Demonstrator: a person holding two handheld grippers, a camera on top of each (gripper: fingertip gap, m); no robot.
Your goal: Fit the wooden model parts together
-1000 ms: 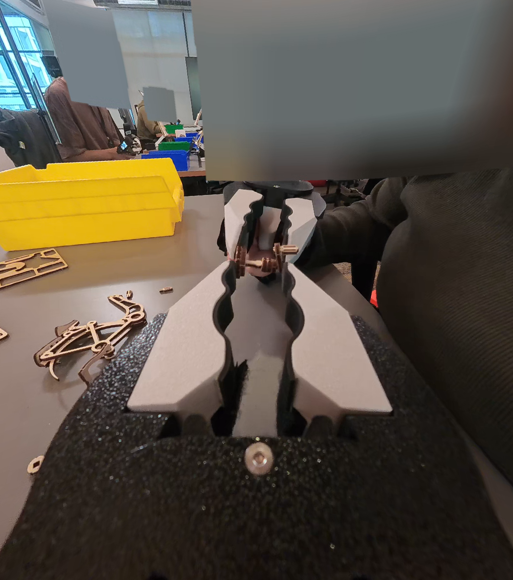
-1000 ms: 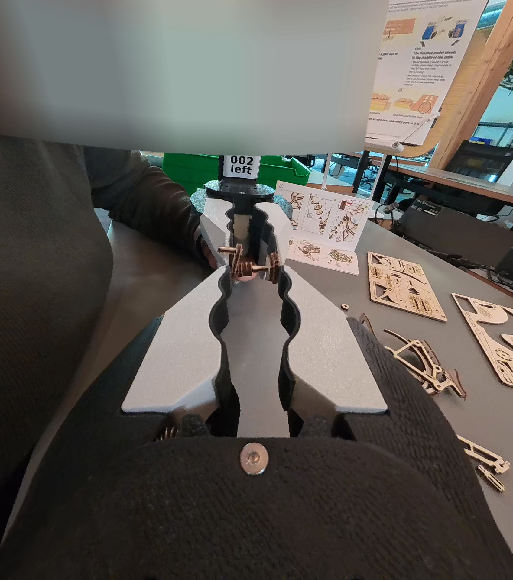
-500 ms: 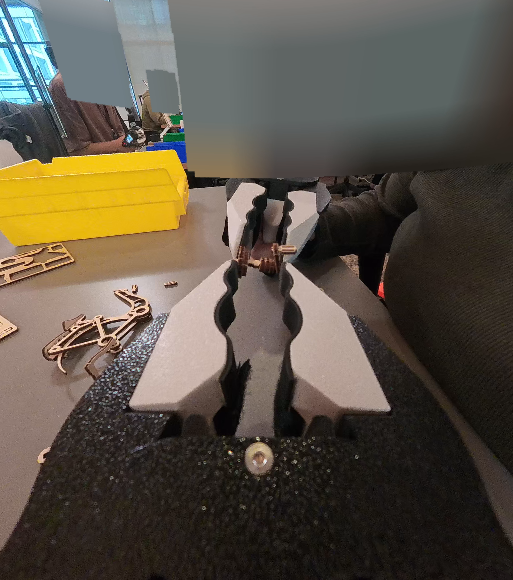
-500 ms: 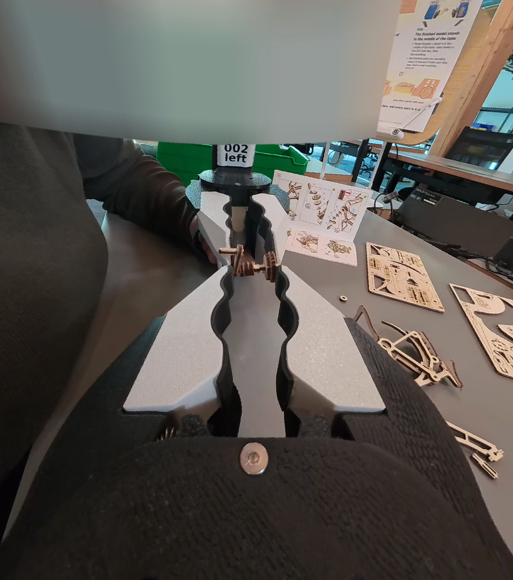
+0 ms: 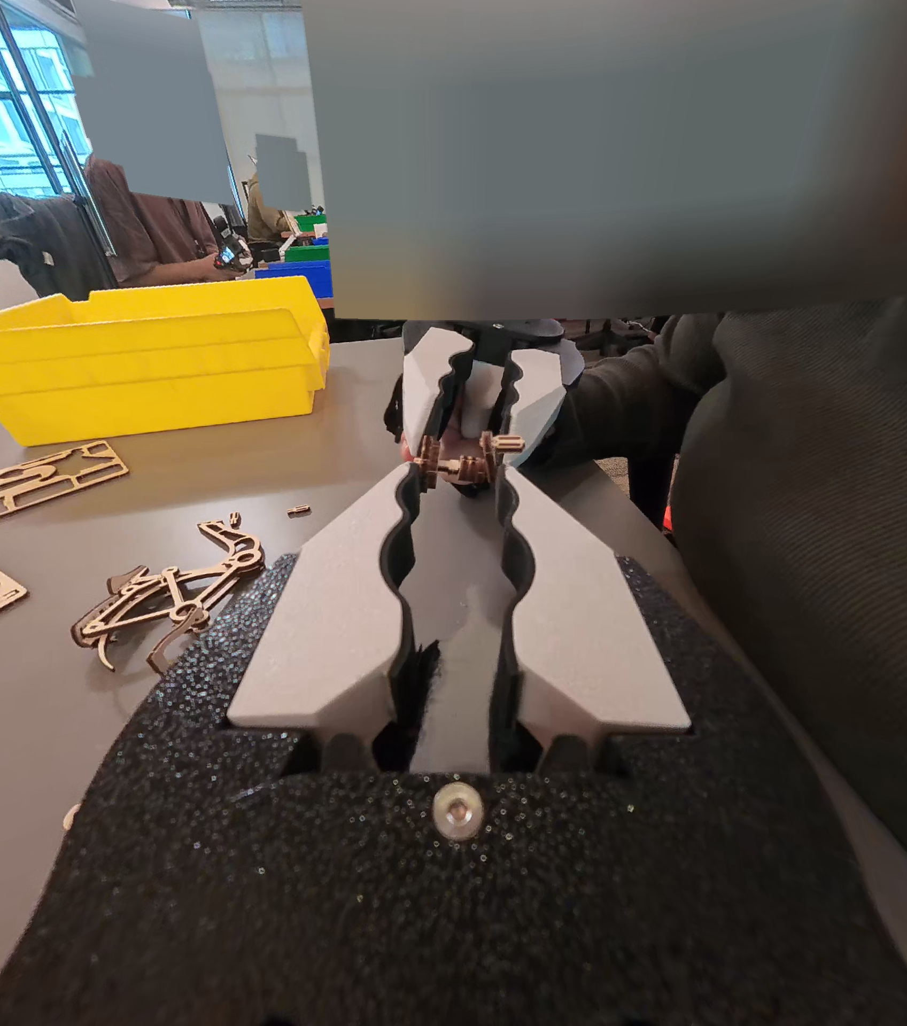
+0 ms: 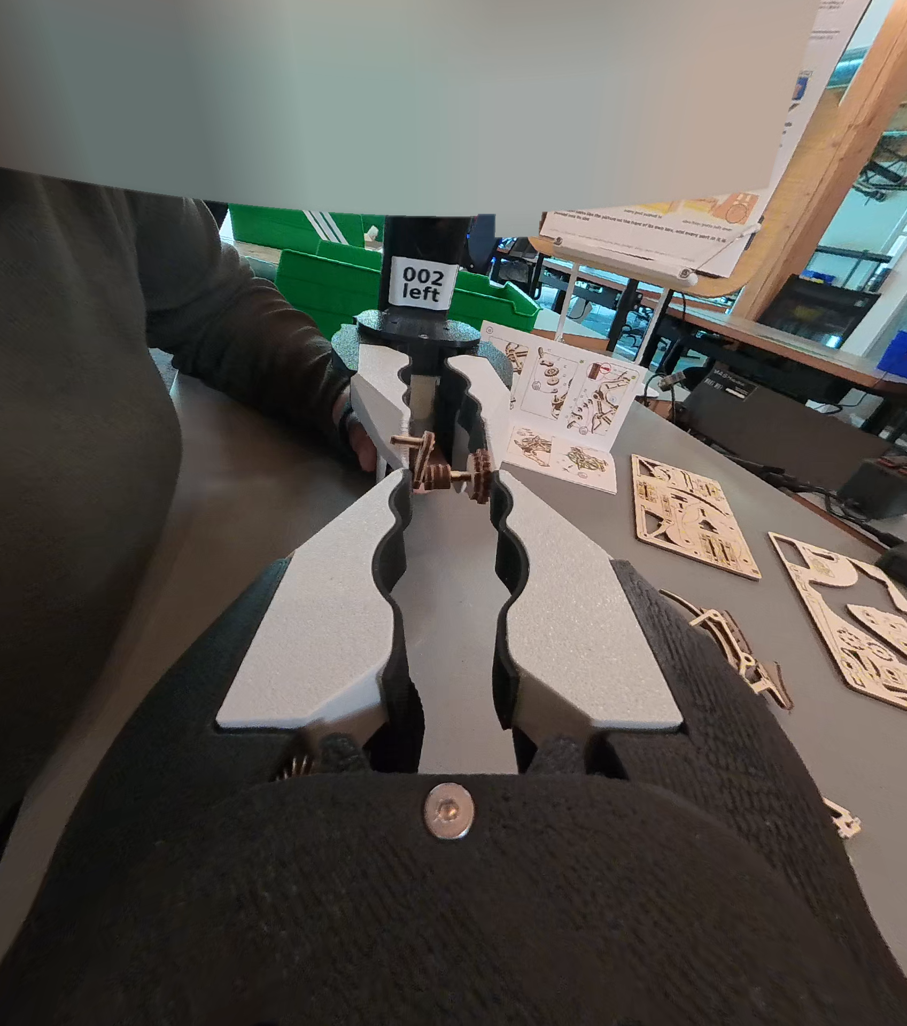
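Observation:
A small wooden axle assembly (image 5: 459, 466) with gears and discs hangs above the grey table (image 5: 51, 722) between two grippers that face each other tip to tip. My left gripper (image 5: 456, 480) is shut on it from the near side in the left wrist view, and the right gripper (image 5: 465, 444) meets it from the far side. In the right wrist view my right gripper (image 6: 450, 486) is shut on the same assembly (image 6: 442, 474), and the left gripper (image 6: 434, 455) stands opposite. A short pin (image 5: 509, 442) sticks out of one end.
A yellow bin (image 5: 134, 361), wooden part sheets (image 5: 23, 488) and a flat wooden frame sub-assembly (image 5: 173, 599) lie to the left. The right wrist view shows an instruction booklet (image 6: 562, 400), more part sheets (image 6: 684, 516), green bins (image 6: 329, 277) and a person's dark sleeve (image 6: 229, 333). My left and right fingertips are right by each other.
Both grippers stay shut on the assembly. They have tilted and shifted a little together, so the opposite gripper stands more upright in the right wrist view.

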